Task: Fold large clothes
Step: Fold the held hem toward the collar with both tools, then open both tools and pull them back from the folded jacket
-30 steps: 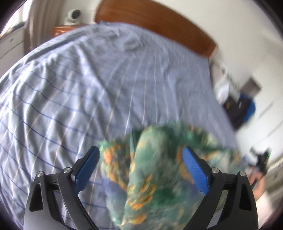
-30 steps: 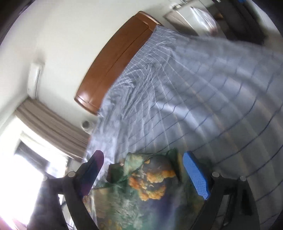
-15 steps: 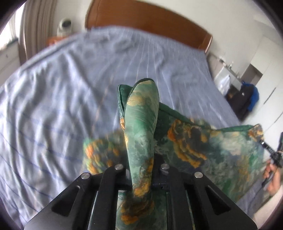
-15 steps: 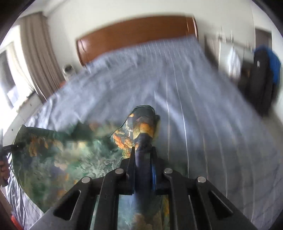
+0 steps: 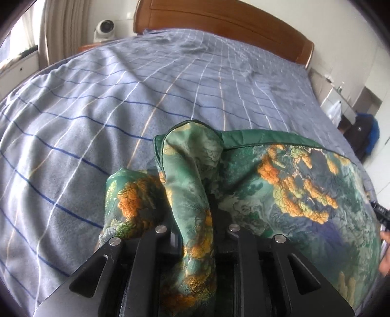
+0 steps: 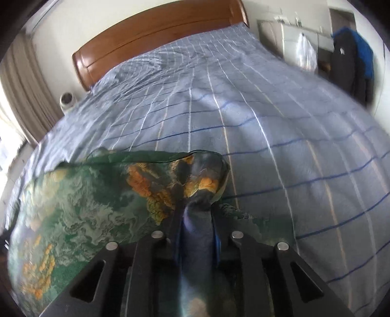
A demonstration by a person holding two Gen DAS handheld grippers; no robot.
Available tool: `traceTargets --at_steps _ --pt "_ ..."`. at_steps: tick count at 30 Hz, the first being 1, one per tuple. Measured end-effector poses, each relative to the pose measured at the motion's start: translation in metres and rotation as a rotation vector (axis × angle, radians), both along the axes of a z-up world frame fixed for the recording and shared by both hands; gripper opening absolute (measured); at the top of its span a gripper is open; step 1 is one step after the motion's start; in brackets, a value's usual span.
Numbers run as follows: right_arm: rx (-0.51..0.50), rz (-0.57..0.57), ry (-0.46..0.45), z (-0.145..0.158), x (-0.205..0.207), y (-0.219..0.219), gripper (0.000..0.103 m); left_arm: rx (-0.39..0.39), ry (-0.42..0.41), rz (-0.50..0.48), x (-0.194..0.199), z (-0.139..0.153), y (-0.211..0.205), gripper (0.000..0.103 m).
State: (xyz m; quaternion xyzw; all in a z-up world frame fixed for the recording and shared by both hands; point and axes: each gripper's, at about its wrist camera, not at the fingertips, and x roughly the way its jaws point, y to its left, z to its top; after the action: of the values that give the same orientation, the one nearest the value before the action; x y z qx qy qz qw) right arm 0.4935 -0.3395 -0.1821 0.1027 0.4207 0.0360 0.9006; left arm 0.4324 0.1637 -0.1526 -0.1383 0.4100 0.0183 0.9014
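A green garment with orange and blue print [image 5: 292, 185] hangs stretched over the near end of the bed. My left gripper [image 5: 192, 219] is shut on its left corner, and a fold of cloth stands up between the fingers. My right gripper [image 6: 197, 219] is shut on the other corner of the garment [image 6: 80, 204], which spreads away to the left in the right wrist view. The fingertips of both grippers are hidden by cloth.
The bed has a blue checked sheet [image 5: 146, 92] and a wooden headboard [image 5: 219, 22]. A white device [image 5: 104, 29] stands by the curtain at the bed's far left. A cabinet and a dark and blue bag [image 6: 351, 61] stand to the right of the bed.
Both grippers were open around the garment one second ago; they have shut on its corners. The cloth now hangs stretched between them and both views have steadied toward the headboard.
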Motion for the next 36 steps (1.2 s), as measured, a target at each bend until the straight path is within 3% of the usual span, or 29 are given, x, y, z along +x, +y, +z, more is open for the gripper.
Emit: traceTargets --at_steps 6,7,10,12,13,14,18,22,26,30,36 --pt "0.049 -0.009 -0.013 -0.005 -0.002 -0.002 0.023 0.032 -0.024 -0.003 -0.001 0.000 -0.004 0.022" --pt "0.049 -0.013 -0.018 -0.004 -0.001 -0.001 0.027 0.034 -0.026 -0.003 -0.002 0.000 -0.005 0.024" --pt "0.047 -0.050 -0.041 0.002 -0.008 -0.004 0.048 0.011 -0.008 -0.003 -0.002 0.004 -0.001 0.034" --pt "0.035 -0.089 -0.051 0.013 -0.016 -0.009 0.068 -0.001 0.023 0.019 -0.005 0.015 0.002 0.055" --pt "0.009 -0.119 -0.066 0.023 -0.021 -0.012 0.088 0.000 0.025 0.032 -0.009 0.023 0.003 0.070" --pt "-0.034 -0.194 -0.119 0.040 -0.037 -0.017 0.093 0.006 0.013 0.043 -0.015 0.033 0.003 0.076" --pt "-0.074 -0.272 -0.282 0.095 -0.104 -0.022 0.095 0.020 -0.078 0.004 -0.065 0.078 -0.006 0.088" --pt "-0.101 -0.178 -0.369 0.120 -0.190 0.004 0.101 0.056 -0.089 -0.070 -0.125 0.107 -0.029 0.094" --pt "-0.121 -0.059 -0.351 0.108 -0.266 0.034 0.101 0.070 -0.053 -0.119 -0.175 0.118 -0.057 0.095" --pt "-0.158 0.048 -0.295 0.079 -0.318 0.058 0.101 0.043 -0.033 -0.156 -0.218 0.114 -0.087 0.096" --pt "-0.218 0.143 -0.235 0.038 -0.360 0.072 0.101 0.033 -0.002 -0.186 -0.256 0.090 -0.130 0.096"
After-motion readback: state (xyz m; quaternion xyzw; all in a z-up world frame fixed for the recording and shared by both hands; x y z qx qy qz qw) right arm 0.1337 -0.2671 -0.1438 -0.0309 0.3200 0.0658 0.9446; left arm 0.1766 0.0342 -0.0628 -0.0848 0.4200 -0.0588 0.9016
